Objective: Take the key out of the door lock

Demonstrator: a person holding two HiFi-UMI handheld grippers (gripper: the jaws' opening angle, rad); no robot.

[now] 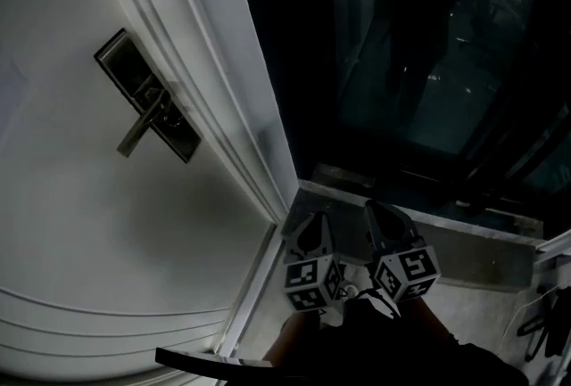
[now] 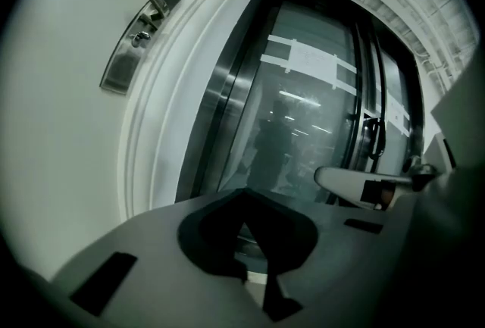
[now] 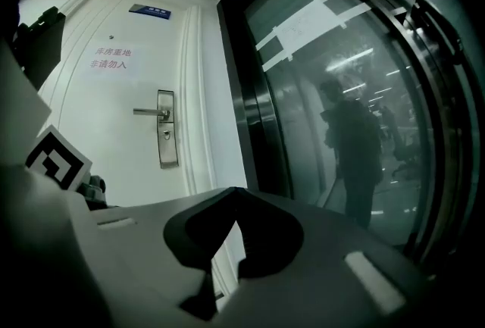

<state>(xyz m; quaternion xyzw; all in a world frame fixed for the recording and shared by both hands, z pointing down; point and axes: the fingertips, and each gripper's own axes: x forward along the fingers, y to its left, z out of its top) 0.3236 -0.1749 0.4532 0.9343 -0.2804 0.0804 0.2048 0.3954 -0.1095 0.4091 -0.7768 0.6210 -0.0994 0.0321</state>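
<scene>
At 10 o'clock in head view, on door (image 1: 80, 224): lock plate (image 1: 147, 96) with lever handle (image 1: 141, 127). Key judged seated in keyhole (image 3: 165, 135) under handle, too small to be confirmed. Left gripper (image 1: 302, 228) and right gripper (image 1: 382, 217) held side by side at 6 o'clock, well apart from lock: approach judged not yet made. Jaws of both closed tip to tip, nothing held, no grip being needed yet.

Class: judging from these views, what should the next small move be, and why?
Probably carry the right gripper toward the lock plate that bears the lever handle. It and the left gripper are shut, empty and well short of the white door; the key is too small to make out.
</scene>
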